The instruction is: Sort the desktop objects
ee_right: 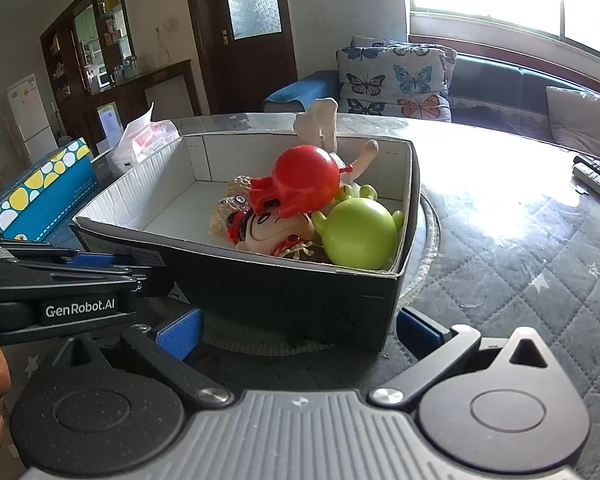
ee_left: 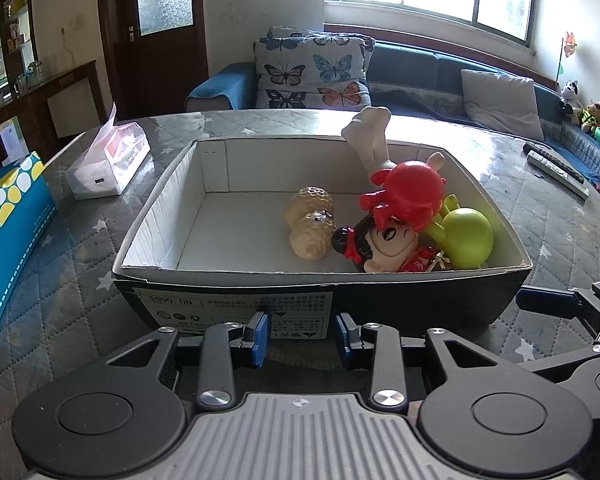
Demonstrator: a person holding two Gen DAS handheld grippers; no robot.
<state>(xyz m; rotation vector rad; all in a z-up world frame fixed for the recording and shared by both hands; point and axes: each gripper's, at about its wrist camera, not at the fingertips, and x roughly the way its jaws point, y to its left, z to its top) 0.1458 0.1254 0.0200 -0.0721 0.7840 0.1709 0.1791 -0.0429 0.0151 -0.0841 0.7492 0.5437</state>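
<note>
Both the left gripper [ee_left: 300,336] and right gripper [ee_right: 300,328] hover open just before the box [ee_left: 380,304] of toys [ee_left: 404,196].

Home living room: sofa [ee_left: 420,68], butterfly cushions [ee_left: 312,72], wooden door [ee_left: 160,32].

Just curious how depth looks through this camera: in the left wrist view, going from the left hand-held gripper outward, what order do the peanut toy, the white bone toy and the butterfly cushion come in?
From the left hand-held gripper:
1. Peanut toy, mid-box, lying on the floor of the box.
2. White bone toy, sticking up at the box's far wall.
3. Butterfly cushion, on the sofa beyond the table.
</note>
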